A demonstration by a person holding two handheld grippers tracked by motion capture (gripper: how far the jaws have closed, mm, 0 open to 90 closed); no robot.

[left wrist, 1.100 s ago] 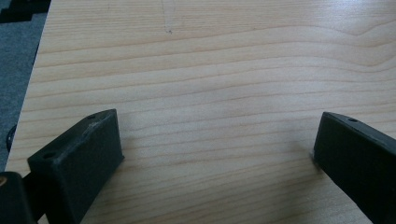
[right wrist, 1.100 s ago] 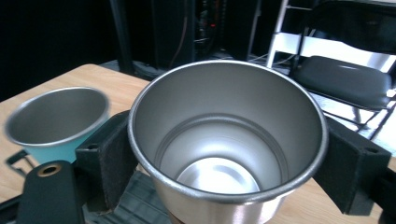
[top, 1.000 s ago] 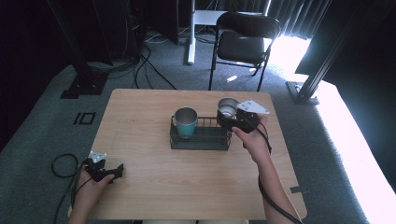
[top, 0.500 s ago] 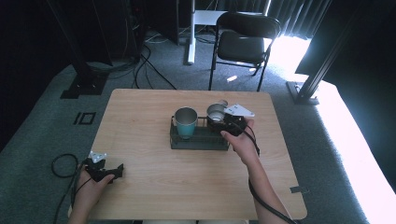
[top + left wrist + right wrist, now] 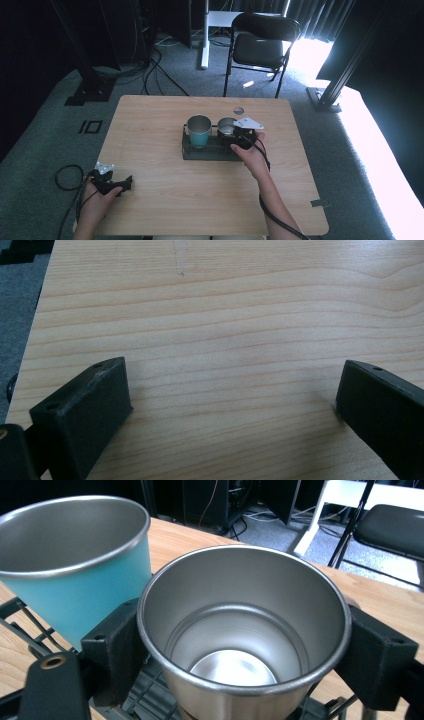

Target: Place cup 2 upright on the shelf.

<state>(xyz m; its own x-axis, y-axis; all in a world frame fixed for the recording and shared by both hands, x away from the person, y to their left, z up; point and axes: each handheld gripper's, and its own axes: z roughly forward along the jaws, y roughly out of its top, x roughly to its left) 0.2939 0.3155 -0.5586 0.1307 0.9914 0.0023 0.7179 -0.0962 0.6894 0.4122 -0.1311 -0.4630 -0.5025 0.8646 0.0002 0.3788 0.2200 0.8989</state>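
In the high view, a wooden table (image 5: 165, 210) carries a dark wire rack (image 5: 207, 150) near its middle; a teal cup (image 5: 199, 131) stands upright in the rack's left part, and a steel cup (image 5: 226, 126) stands just to its right, its rim round and bright, its inside grey; the right gripper (image 5: 239, 137) sits at this steel cup from the near side, the person's right hand (image 5: 250, 155) behind it; the left gripper (image 5: 115, 184) lies low at the table's near left corner, well apart from the rack; a black folding chair (image 5: 260, 45) stands on the floor beyond the far edge.

In the left gripper view, the two black jaws stand spread wide over bare wood grain, with nothing between them.

In the right gripper view, the steel cup (image 5: 245, 630) is upright and empty, plain brushed metal with a rolled lip and a shiny flat bottom; the jaws pinch it, one pad pressed to each side of its wall just under the rim; the teal cup (image 5: 75, 565) stands just beside it on the left, metal inside and teal outside, the two rims close, though I cannot tell whether they touch; rack wires (image 5: 30, 630) show beneath both.
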